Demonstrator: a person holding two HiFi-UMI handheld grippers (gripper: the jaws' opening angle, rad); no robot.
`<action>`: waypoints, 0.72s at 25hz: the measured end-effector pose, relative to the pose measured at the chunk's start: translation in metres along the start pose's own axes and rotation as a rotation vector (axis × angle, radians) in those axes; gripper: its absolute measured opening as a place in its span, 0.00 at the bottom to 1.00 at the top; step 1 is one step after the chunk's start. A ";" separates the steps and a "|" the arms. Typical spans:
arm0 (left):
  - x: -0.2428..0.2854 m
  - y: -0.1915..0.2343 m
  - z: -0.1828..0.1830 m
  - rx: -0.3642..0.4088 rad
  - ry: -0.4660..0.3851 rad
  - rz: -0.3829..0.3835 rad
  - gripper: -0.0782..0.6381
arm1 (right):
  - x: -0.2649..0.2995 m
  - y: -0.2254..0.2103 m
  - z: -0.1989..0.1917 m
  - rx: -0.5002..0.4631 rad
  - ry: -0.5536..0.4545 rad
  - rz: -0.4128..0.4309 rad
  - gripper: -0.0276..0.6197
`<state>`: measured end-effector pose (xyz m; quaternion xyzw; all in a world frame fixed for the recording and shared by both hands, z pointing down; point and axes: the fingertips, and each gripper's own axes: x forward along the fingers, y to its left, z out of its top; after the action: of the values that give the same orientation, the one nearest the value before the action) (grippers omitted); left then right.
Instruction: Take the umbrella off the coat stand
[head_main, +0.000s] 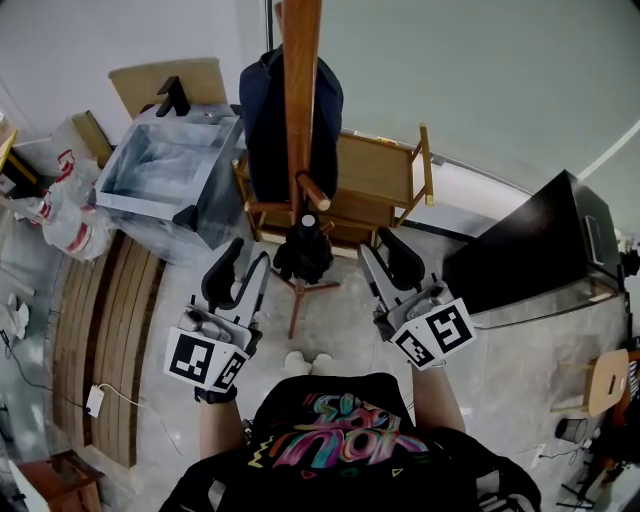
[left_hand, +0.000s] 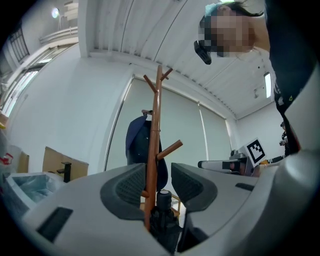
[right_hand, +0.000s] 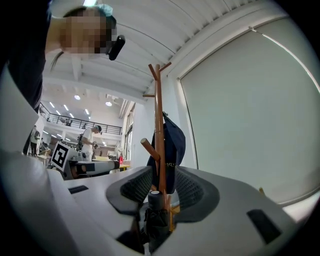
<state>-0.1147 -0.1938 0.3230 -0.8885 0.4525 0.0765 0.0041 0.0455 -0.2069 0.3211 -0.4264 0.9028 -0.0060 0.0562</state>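
A wooden coat stand (head_main: 300, 100) rises in front of me, with a navy jacket (head_main: 265, 120) on its far side. A folded black umbrella (head_main: 303, 252) hangs from a short peg low on the pole. My left gripper (head_main: 251, 250) sits just left of the umbrella and my right gripper (head_main: 374, 242) just right of it; neither touches it. In the left gripper view the umbrella (left_hand: 164, 220) and pole (left_hand: 155, 125) show through the gap of the open left gripper (left_hand: 159, 170). The right gripper (right_hand: 162, 175) is also open, with the umbrella (right_hand: 155, 215) beyond its jaws.
A clear plastic bin (head_main: 165, 165) stands to the left of the stand, and a wooden rack (head_main: 375, 180) stands behind it. A black cabinet (head_main: 530, 250) is at the right. White bags (head_main: 60, 210) and wooden slats (head_main: 110, 310) lie on the floor at left.
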 end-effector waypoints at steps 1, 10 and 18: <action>0.001 0.000 -0.003 0.002 0.007 -0.005 0.33 | 0.001 0.000 -0.002 0.005 0.003 0.008 0.26; 0.011 0.002 -0.047 0.027 0.121 -0.051 0.39 | 0.012 0.001 -0.033 0.037 0.066 0.087 0.37; 0.022 -0.002 -0.091 -0.009 0.164 -0.132 0.46 | 0.026 -0.001 -0.061 0.052 0.093 0.131 0.43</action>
<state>-0.0885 -0.2175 0.4093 -0.9197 0.3913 0.0053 -0.0319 0.0234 -0.2295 0.3798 -0.3641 0.9299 -0.0456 0.0257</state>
